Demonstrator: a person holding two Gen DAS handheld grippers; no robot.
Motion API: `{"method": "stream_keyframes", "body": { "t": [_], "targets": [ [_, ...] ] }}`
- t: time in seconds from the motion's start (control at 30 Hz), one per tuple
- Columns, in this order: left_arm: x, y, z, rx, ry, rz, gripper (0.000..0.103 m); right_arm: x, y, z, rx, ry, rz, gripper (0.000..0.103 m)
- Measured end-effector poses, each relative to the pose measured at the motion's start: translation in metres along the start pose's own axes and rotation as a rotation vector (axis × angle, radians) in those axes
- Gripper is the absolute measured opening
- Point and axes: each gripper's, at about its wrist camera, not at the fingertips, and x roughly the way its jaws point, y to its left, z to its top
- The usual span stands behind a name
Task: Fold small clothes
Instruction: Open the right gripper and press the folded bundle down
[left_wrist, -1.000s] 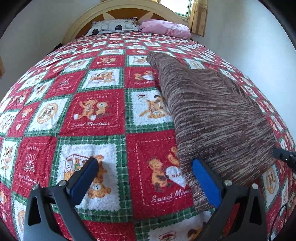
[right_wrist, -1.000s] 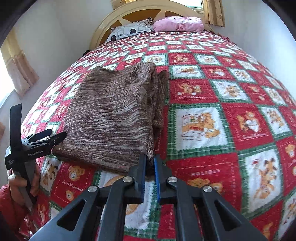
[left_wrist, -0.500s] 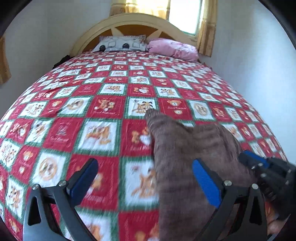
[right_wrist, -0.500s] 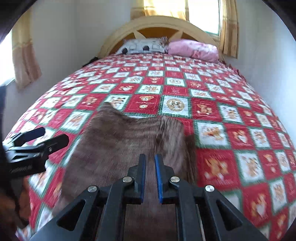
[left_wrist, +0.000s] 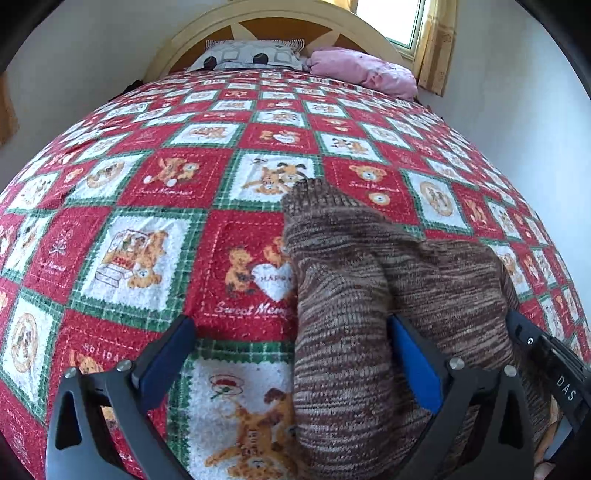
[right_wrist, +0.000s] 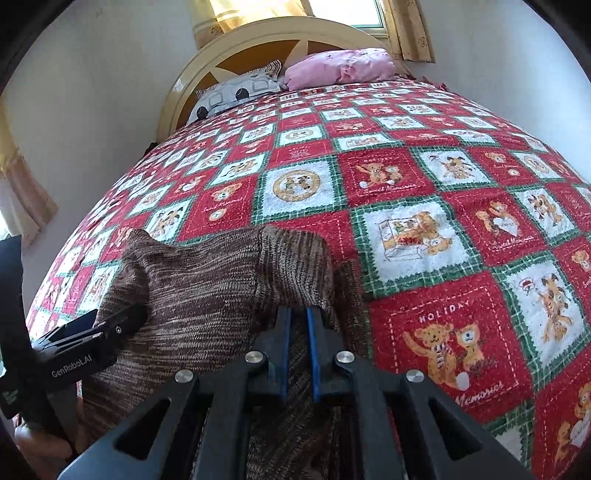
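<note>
we see a brown knit sweater (left_wrist: 373, 295), marled in dark brown, tan and cream streaks, with a ribbed band at its far end. it lies on the quilt (left_wrist: 147, 206) at the near part of the bed, bunched into two humps with a soft fold between them. in the left wrist view it fills the lower right; in the right wrist view it fills the lower left and runs under our right gripper (right_wrist: 298, 314).

the right gripper's blue pads are pinched nearly together on a raised fold of the sweater. our left gripper (left_wrist: 291, 341) stands wide open over the sweater's left edge: one blue pad is above the quilt, the other over the knit, and neither pad presses on anything.

the quilt is a check of red and white squares with green plaid borders and bear pictures. stitched words read "sweet memories", "holiday" and "happy". the left gripper's body, seen from the right wrist, carries white lettering "genrobot.ai". the right gripper's edge in the left wrist view shows "das".

at the far end two pillows (right_wrist: 340, 68) lean on a cream headboard (left_wrist: 280, 14).
</note>
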Motion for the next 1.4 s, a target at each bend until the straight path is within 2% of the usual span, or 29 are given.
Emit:
{"method": "stream_keyframes", "body": {
  "t": [0.1, 0.17, 0.27, 0.43, 0.47, 0.5, 0.57, 0.67, 0.87, 1.0, 1.1, 1.17, 1.23, 1.33, 1.4],
  "targets": [
    [-0.003, 0.000, 0.001, 0.013, 0.030, -0.003, 0.103, -0.006, -0.002, -0.002, 0.025, 0.002, 0.011, 0.007],
    [-0.010, -0.002, -0.003, 0.037, 0.066, 0.003, 0.103, -0.026, -0.001, -0.004, 0.049, -0.012, -0.006, 0.010],
    [-0.039, -0.006, -0.015, 0.077, 0.033, 0.019, 0.103, -0.065, 0.007, -0.020, 0.021, -0.079, 0.018, 0.010],
    [-0.058, -0.022, -0.043, 0.157, 0.028, 0.045, 0.103, -0.079, 0.014, -0.061, -0.058, -0.031, -0.036, 0.012],
    [-0.056, -0.027, -0.051, 0.178, 0.033, 0.051, 0.103, -0.079, 0.012, -0.068, -0.062, -0.042, -0.048, 0.023],
    [-0.054, -0.029, -0.055, 0.191, 0.028, 0.064, 0.103, -0.078, 0.006, -0.071, -0.036, -0.039, -0.063, 0.043],
    [-0.056, -0.031, -0.062, 0.197, -0.021, 0.089, 0.103, -0.073, -0.008, -0.072, 0.037, -0.026, -0.092, 0.063],
    [-0.057, -0.034, -0.060, 0.214, -0.024, 0.115, 0.103, -0.070, -0.026, -0.076, 0.119, -0.026, -0.029, 0.066],
    [-0.059, -0.039, -0.061, 0.234, -0.045, 0.144, 0.103, -0.072, -0.022, -0.078, 0.110, -0.034, -0.035, 0.066],
    [-0.061, -0.030, -0.063, 0.189, -0.023, 0.093, 0.103, -0.077, -0.028, -0.079, 0.147, -0.061, 0.007, 0.066],
    [-0.061, -0.020, -0.061, 0.139, 0.025, 0.023, 0.103, -0.087, -0.036, -0.080, 0.196, -0.104, 0.041, 0.066],
    [-0.063, -0.010, -0.053, 0.092, 0.055, -0.047, 0.103, -0.096, -0.044, -0.083, 0.244, -0.144, 0.079, 0.066],
    [-0.066, 0.000, -0.045, 0.035, 0.046, -0.126, 0.103, -0.101, -0.053, -0.083, 0.296, -0.171, 0.134, 0.066],
    [-0.062, 0.012, -0.031, -0.038, 0.039, -0.218, 0.103, -0.099, -0.063, -0.079, 0.369, -0.148, 0.185, 0.066],
    [-0.049, 0.014, -0.025, -0.075, 0.074, -0.251, 0.103, -0.094, -0.065, -0.072, 0.402, -0.109, 0.243, 0.066]
  ]
}}
